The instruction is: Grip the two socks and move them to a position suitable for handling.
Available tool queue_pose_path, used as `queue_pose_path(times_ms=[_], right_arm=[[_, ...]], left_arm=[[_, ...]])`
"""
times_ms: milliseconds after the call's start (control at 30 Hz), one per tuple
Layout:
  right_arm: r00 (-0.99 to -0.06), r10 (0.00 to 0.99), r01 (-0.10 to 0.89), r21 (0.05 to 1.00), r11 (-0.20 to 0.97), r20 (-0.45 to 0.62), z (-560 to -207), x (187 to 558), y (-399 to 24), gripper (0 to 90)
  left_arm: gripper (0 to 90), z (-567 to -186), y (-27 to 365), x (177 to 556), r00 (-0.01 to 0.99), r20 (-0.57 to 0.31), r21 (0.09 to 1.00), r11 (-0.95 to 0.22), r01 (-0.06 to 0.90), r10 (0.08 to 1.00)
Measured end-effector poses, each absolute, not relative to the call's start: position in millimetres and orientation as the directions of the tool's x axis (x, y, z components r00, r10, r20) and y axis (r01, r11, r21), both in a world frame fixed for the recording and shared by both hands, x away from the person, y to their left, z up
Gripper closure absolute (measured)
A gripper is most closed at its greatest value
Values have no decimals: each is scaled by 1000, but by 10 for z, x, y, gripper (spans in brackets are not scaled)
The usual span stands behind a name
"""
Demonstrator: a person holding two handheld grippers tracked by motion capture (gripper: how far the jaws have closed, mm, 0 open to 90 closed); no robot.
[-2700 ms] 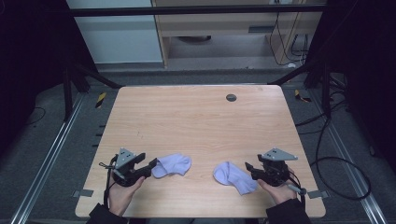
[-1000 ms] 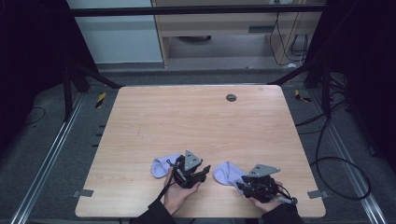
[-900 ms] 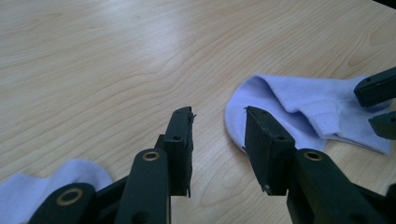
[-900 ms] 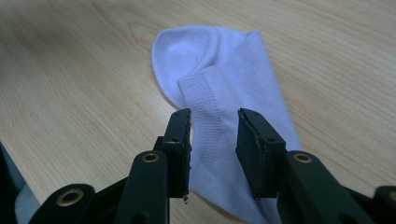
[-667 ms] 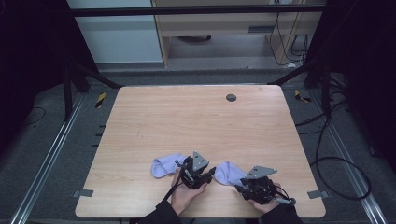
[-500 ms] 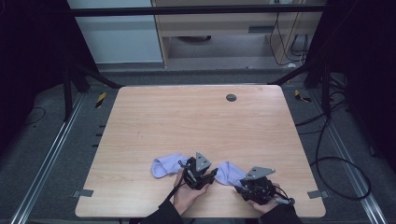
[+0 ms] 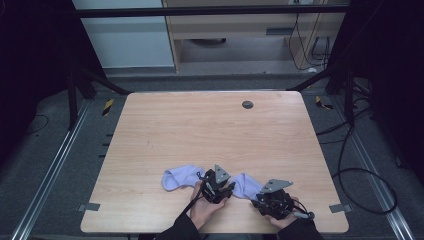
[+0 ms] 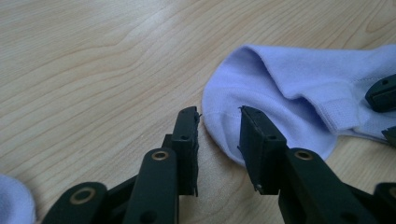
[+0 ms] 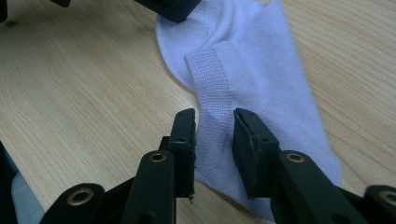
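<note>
Two lavender socks lie flat near the table's front edge: a left sock (image 7: 177, 178) and a right sock (image 7: 244, 183). My left gripper (image 7: 229, 189) sits between them, pointing at the right sock. In the left gripper view it (image 8: 219, 116) is open, its jaws straddling the rounded end of that sock (image 8: 285, 88). My right gripper (image 7: 258, 201) is at the same sock's near end. In the right gripper view it (image 9: 214, 119) is open around the ribbed cuff (image 9: 210, 79) of the sock (image 9: 266, 70). Part of the left gripper's body (image 9: 173, 7) shows at the sock's far end.
The wooden table (image 7: 210, 130) has a small dark round insert (image 7: 247, 104) near its far edge. A corner of the left sock (image 8: 14, 203) shows beside my left gripper. Cables and metal frame rails lie on the floor around the table.
My left gripper has moved right, from the left sock's left side across to the right sock. The right gripper has shifted slightly left. Both socks have stayed put.
</note>
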State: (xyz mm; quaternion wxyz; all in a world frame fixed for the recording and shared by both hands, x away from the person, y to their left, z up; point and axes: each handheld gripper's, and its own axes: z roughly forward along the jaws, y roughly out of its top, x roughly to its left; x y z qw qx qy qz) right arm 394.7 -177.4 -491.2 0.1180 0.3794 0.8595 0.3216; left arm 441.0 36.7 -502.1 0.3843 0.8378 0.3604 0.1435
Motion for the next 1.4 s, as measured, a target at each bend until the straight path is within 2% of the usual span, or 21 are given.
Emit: queue_pose_path(times_ms=[167,400,533,767,800,1033,1400], right_arm=[[-686,727,568,641,516,23,-4914,3949,-1768,724],[-678,734,584,636,504,40,-4910,3958,-1770,812],[-672,739,595,635,493,56,-4906,3960,-1767,827],[-656,750,576,700,423,86,-4802,3960,-1819,836],[-639,762,570,727,382,100,-4755,3965,-1853,835],[-560,822,559,779,285,101,-4674,4011,-1963,834],[-441,896,575,785,229,61,-4704,4214,-2082,824]], left_arm=[[711,-5030,354,4406,699,-39,747,-444,496,714],[803,-5024,334,4403,698,-41,741,-447,501,715],[827,-5023,334,4404,700,-43,739,-449,503,713],[865,-5018,325,4407,706,-41,735,-457,500,707],[866,-5018,326,4410,708,-42,735,-459,500,705],[869,-5016,324,4411,714,-37,734,-466,495,700],[869,-5018,324,4411,720,-31,735,-472,486,693]])
